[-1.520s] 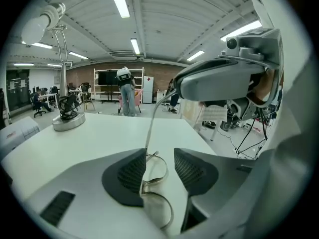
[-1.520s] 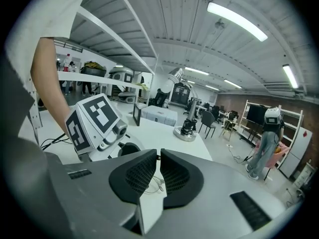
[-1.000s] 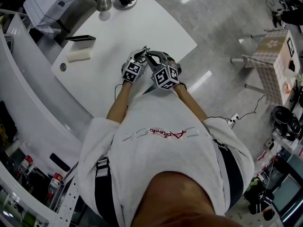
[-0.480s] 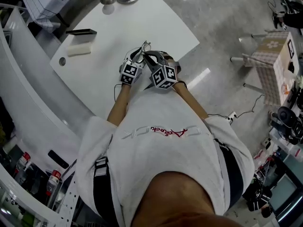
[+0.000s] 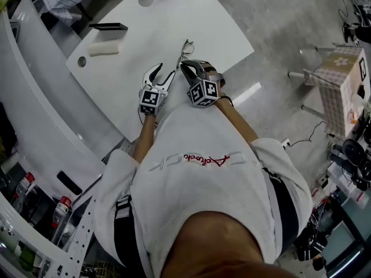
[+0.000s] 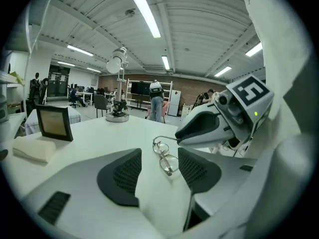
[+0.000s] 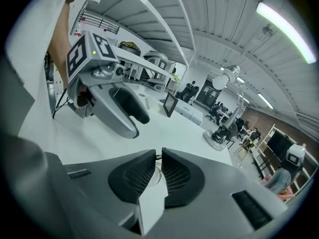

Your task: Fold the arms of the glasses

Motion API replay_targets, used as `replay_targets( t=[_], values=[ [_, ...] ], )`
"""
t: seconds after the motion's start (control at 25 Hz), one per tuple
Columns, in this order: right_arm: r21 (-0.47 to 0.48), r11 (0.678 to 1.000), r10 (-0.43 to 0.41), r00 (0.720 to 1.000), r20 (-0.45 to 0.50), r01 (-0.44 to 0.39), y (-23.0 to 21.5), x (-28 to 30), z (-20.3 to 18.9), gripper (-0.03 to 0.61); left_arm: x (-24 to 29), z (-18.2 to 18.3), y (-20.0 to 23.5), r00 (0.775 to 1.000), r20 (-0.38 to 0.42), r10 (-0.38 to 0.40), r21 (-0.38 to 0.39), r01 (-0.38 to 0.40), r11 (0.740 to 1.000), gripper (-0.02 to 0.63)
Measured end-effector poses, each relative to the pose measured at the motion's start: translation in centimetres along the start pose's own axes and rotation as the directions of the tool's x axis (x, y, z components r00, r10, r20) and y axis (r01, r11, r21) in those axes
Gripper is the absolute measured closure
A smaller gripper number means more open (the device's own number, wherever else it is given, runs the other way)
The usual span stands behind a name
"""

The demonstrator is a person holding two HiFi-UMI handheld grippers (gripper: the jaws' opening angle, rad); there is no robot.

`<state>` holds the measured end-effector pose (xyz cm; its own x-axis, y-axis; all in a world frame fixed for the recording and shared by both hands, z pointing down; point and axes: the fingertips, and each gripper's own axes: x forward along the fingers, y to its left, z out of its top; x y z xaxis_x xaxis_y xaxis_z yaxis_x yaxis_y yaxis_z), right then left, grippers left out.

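Beyond the just-widened, empty fingers of the left gripper [image 5: 162, 72], only its view is showing the thin wire-rimmed glasses [image 6: 168, 162] whole, one arm pinched in the narrow, just-loosening fingers of the right gripper [image 7: 158, 156].

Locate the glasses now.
Head view, centre: glasses over the white table, one arm between the right tongs, whose jaws have just been opening.

The glasses [image 6: 167, 162] are thin metal wire; the table [image 6: 89, 138] is smooth white.
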<state>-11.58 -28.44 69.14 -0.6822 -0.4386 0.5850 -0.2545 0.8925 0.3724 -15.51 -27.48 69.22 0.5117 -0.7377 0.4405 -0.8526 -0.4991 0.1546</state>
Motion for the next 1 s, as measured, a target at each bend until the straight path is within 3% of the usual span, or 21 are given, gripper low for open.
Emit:
replay_targets(
  t=[0.28,0.68,1.0],
  values=[
    [-0.059,0.998,0.034,0.998,-0.043,-0.037,3.9,2.2,-3.1,0.512,-0.6,2.4,-0.1,0.999,0.048,-0.005,0.006,0.005,1.0,0.362],
    [0.033,0.995,0.098,0.991,-0.088,-0.095,5.1,3.3,-4.7,0.505,-0.1,3.4,-0.7,0.998,0.058,-0.033,0.022,0.032,0.999,0.362],
    [0.077,0.99,0.123,0.99,-0.069,-0.117,5.1,2.3,-4.8,0.468,0.7,3.9,-1.0,0.996,0.074,-0.041,0.025,0.039,0.999,0.362]
  ],
)
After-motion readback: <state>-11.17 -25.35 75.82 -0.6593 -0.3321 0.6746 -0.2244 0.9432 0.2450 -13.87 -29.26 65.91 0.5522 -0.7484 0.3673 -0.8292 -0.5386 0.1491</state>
